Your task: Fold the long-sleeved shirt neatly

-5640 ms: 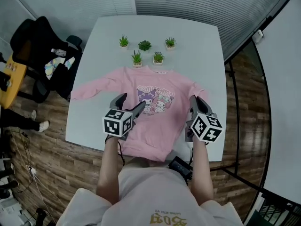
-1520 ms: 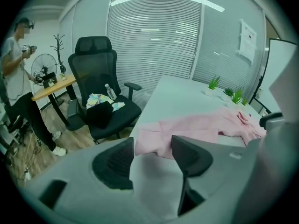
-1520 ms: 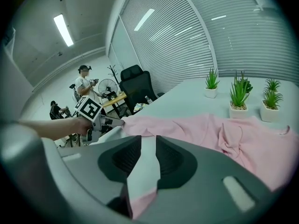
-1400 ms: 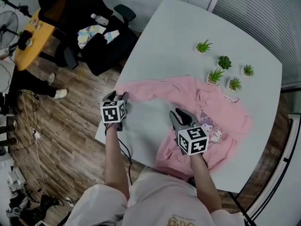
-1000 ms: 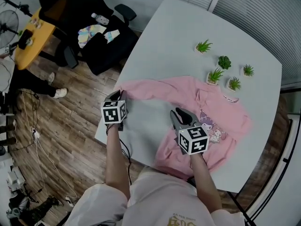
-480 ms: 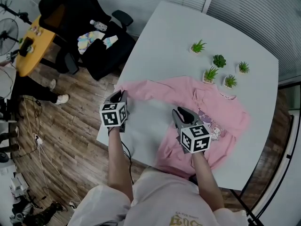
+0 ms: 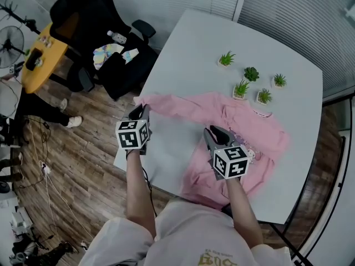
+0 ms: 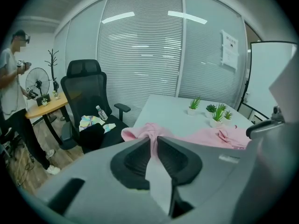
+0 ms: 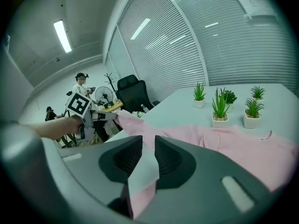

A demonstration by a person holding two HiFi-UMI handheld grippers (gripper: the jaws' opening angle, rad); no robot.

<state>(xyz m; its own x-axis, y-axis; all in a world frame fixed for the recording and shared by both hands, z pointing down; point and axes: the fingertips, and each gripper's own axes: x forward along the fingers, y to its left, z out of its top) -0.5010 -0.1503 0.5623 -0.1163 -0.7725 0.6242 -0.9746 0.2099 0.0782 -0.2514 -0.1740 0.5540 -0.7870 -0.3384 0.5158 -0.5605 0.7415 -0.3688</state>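
Observation:
The pink long-sleeved shirt (image 7: 244, 121) lies front up on the white table (image 7: 188, 43). Its left sleeve (image 7: 172, 104) stretches toward the table's left edge. My left gripper (image 7: 141, 111) is shut on the sleeve's cuff; in the left gripper view the pink cloth (image 8: 145, 130) runs into the closed left gripper (image 8: 154, 140). My right gripper (image 7: 213, 133) is shut on the shirt's body edge near the underarm, and pink fabric (image 9: 140, 197) hangs between its jaws in the right gripper view. That view also shows the left gripper (image 9: 100, 116) holding the cuff off the table.
Several small potted plants (image 7: 242, 87) stand just behind the shirt's collar. A black office chair (image 7: 91, 15) with a bottle and cloth on it and a yellow side table (image 7: 39, 57) stand left of the table. A person (image 8: 11, 78) stands further left.
Both grippers have risen a little. The left one has lifted the cuff off the table, so the sleeve now hangs taut between the two grippers.

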